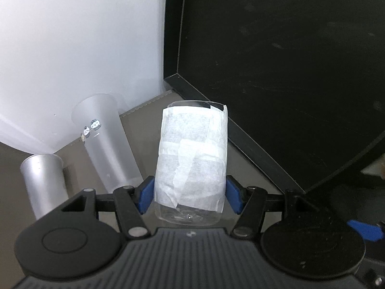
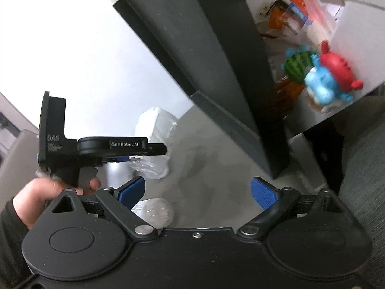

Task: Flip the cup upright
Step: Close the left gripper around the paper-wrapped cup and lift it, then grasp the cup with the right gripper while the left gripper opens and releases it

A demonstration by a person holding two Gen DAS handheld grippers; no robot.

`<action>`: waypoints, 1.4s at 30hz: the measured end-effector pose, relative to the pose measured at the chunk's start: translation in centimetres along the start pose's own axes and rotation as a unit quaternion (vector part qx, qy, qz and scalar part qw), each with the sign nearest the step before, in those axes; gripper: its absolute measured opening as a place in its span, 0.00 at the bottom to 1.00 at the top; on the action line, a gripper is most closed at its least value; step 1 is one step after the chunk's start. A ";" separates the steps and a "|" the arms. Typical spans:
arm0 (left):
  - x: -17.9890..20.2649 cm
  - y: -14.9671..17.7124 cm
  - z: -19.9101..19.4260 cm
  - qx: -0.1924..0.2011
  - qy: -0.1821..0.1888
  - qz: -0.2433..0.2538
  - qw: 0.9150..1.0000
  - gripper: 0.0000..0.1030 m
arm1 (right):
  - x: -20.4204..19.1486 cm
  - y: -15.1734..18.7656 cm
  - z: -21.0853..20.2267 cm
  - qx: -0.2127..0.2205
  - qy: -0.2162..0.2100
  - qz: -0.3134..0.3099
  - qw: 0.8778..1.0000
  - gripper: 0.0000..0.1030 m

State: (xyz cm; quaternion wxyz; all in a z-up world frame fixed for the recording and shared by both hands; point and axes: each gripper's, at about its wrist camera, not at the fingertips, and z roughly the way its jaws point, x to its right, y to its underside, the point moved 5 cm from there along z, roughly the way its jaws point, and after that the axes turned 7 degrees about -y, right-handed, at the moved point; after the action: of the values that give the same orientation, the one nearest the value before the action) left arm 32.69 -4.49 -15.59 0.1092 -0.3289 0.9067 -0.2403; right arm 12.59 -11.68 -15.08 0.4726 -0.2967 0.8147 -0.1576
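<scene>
In the left wrist view my left gripper (image 1: 190, 193) is shut on a clear cup wrapped in white paper tape (image 1: 192, 159). Its blue pads press both sides near the closed clear end, and the open rim points away from the camera. In the right wrist view the same cup (image 2: 154, 142) shows held in the left gripper (image 2: 120, 149) above the grey tabletop (image 2: 211, 168). My right gripper (image 2: 197, 191) is open and empty, low over the table to the right of the left one.
A frosted cup (image 1: 105, 142) and a metal cup (image 1: 44, 185) stand upright at the left near the white wall. A black monitor (image 1: 288, 60) fills the right. A clear cup (image 2: 156, 212) sits near my right gripper. Toys (image 2: 322, 77) sit on a far shelf.
</scene>
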 end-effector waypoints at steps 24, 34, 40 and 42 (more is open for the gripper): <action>2.9 9.4 -7.8 0.011 0.035 -0.006 0.999 0.59 | -1.2 1.8 -0.4 -0.041 -0.121 0.059 0.990 1.00; 4.5 12.1 -10.9 0.030 0.069 -0.006 0.997 0.59 | -1.4 2.3 -0.4 -0.057 -0.151 0.090 0.983 1.00; 4.6 13.8 -12.0 0.035 0.077 -0.021 0.996 0.59 | -1.4 2.4 -0.2 -0.075 -0.171 0.104 0.977 1.00; 4.5 14.3 -12.4 0.038 0.079 -0.025 0.996 0.59 | -1.8 2.8 0.2 -0.096 -0.178 0.100 0.974 0.99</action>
State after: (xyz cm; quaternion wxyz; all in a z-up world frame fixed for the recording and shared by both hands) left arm 17.08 6.67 -12.34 0.0434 -0.3267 0.8943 -0.3027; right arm 12.52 -8.37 -15.52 0.5924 -0.2810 0.7547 0.0246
